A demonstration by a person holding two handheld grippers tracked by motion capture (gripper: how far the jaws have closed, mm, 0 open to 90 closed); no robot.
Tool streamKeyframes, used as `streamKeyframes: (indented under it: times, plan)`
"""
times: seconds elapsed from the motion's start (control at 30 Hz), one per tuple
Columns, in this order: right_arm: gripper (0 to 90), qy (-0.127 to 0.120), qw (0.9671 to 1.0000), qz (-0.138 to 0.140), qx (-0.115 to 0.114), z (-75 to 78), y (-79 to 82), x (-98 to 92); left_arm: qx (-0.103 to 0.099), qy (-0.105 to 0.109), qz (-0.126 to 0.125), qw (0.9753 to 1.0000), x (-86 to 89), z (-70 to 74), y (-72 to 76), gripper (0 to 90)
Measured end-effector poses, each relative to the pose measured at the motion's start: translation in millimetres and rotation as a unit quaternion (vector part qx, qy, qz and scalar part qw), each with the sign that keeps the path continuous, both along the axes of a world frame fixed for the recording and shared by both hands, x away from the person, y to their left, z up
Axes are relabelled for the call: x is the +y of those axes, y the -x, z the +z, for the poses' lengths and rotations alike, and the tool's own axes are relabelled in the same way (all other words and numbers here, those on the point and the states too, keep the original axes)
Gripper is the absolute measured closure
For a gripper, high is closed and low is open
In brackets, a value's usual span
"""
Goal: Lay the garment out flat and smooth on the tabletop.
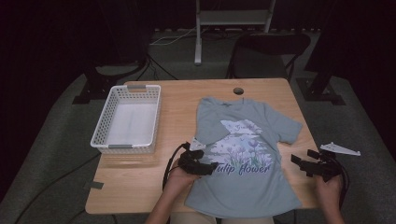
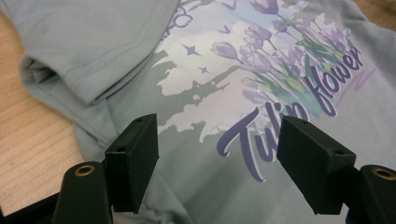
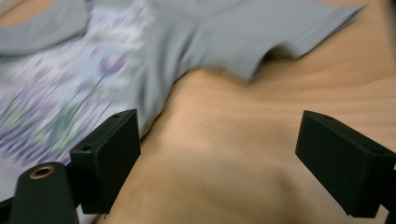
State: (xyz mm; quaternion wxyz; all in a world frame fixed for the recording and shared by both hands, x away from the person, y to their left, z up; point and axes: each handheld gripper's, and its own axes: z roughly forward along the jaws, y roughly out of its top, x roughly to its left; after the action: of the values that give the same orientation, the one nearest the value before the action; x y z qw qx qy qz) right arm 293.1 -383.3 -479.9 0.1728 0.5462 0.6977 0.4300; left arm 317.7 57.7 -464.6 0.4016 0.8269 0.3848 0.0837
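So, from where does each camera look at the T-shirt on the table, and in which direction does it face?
High view: above the person's side, facing forward and down on the table, T-shirt, basket; forearms, left gripper and right gripper show.
Left gripper view: on that gripper, facing the shirt's tulip print; open jaws show.
Right gripper view: on that gripper, facing bare table and a sleeve; open jaws show.
All share the T-shirt.

T-shirt (image 1: 246, 154) | grey-blue, tulip print | flat, face-up | table's right half
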Motion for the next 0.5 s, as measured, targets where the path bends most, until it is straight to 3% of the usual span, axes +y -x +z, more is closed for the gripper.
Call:
streamKeyframes:
  times: [0.03, 0.1, 0.33, 0.5]
  plan:
    - [13.2, 0.005, 0.9999, 0.007, 0.008, -0.8, 0.5, 1.0, -0.002, -0.002, 0.001, 1.0, -1.4, 1.6, -0.9, 31.0]
    - [12.8, 0.019, 0.9998, 0.01, 0.002, -1.8, 2.9, 3.6, -0.006, -0.007, -0.002, 1.0, -4.9, 5.6, -3.6, 31.0]
    - [12.7, 0.013, 0.9998, 0.006, -0.01, -4.7, 4.2, 3.3, -0.02, -0.016, -0.003, 0.9997, -17.8, 19.6, -19.6, 31.1]
    - [12.8, 0.008, 0.9999, 0.003, -0.01, -5.4, 4.7, 2.3, -0.041, -0.05, 0.012, 0.9978, -41.1, 27.7, -49.5, 31.1]
